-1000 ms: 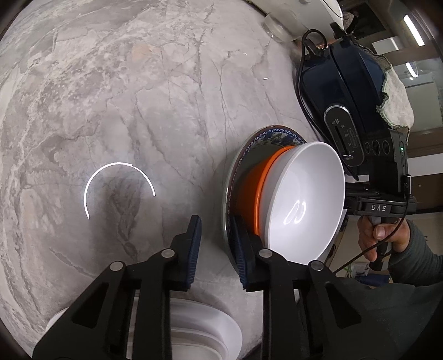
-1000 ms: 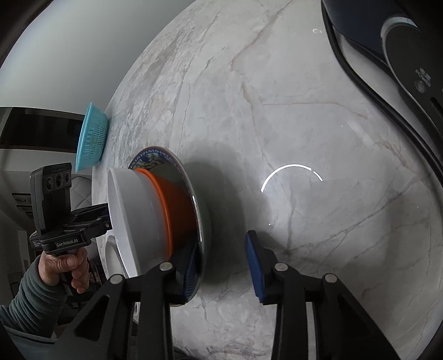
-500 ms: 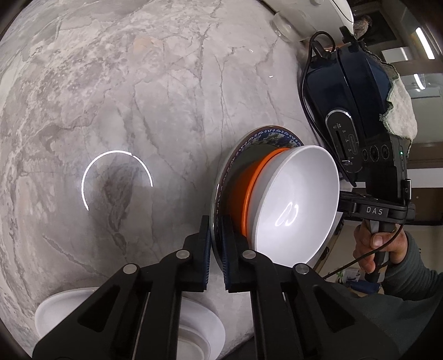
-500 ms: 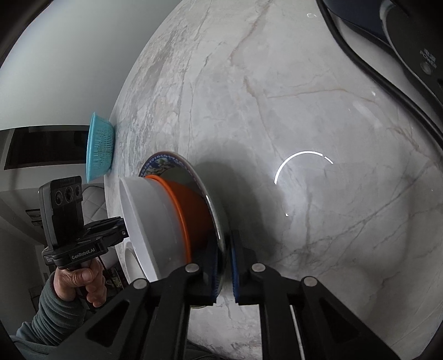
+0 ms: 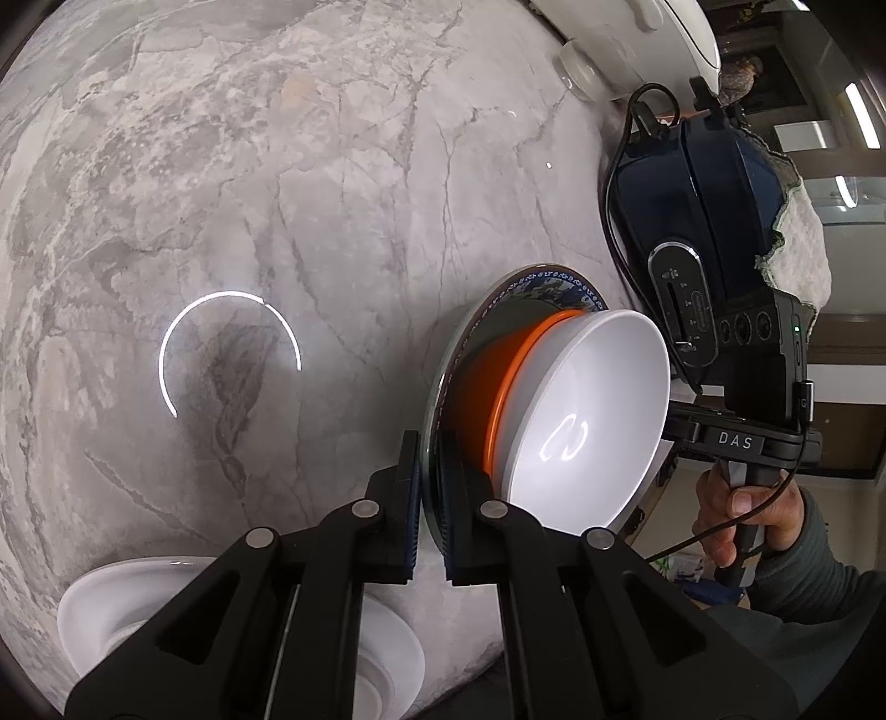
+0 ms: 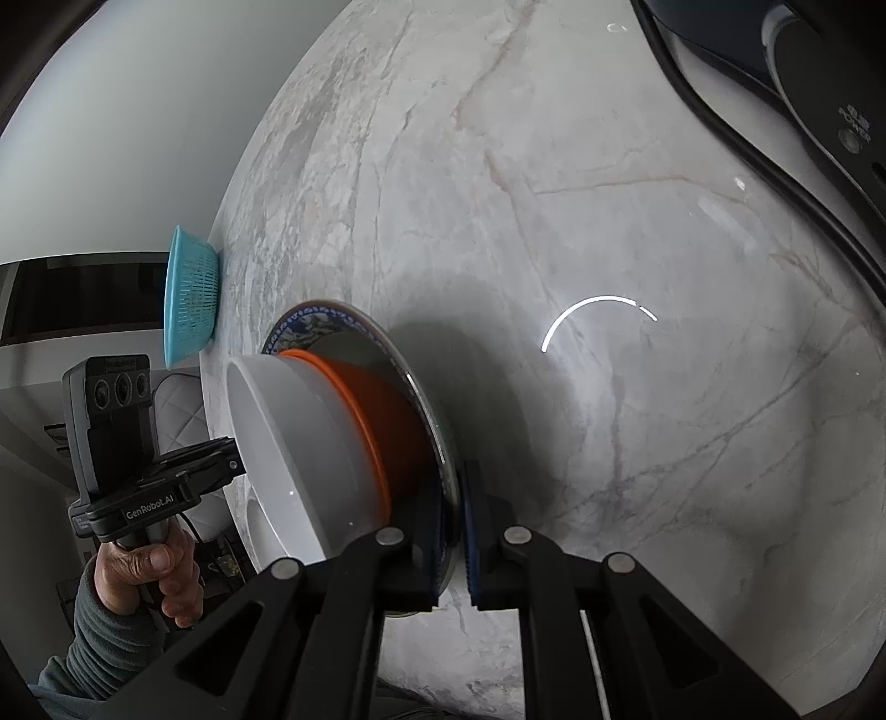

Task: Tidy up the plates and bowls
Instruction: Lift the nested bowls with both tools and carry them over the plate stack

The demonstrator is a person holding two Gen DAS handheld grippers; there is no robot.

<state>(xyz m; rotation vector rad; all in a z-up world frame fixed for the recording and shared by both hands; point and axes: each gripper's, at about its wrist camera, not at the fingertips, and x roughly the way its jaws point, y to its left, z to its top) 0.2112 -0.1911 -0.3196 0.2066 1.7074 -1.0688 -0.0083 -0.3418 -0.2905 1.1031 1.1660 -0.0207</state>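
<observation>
A blue-patterned plate (image 5: 545, 278) carries an orange bowl (image 5: 487, 387) with a white bowl (image 5: 592, 410) nested in it. My left gripper (image 5: 429, 487) is shut on the plate's near rim. In the right wrist view the same plate (image 6: 310, 321), orange bowl (image 6: 382, 399) and white bowl (image 6: 310, 443) show, and my right gripper (image 6: 455, 526) is shut on the plate's opposite rim. The stack is held over the marble counter (image 5: 277, 166). A stack of white plates (image 5: 127, 603) lies on the counter under my left gripper.
A dark blue appliance (image 5: 703, 221) with a black cable stands at the counter's right side, a white appliance (image 5: 626, 33) behind it. A turquoise basket (image 6: 191, 293) sits at the counter's far edge in the right wrist view.
Both grippers went from open around the plate's rim to shut on it. The plate with the bowls has shifted slightly in both views.
</observation>
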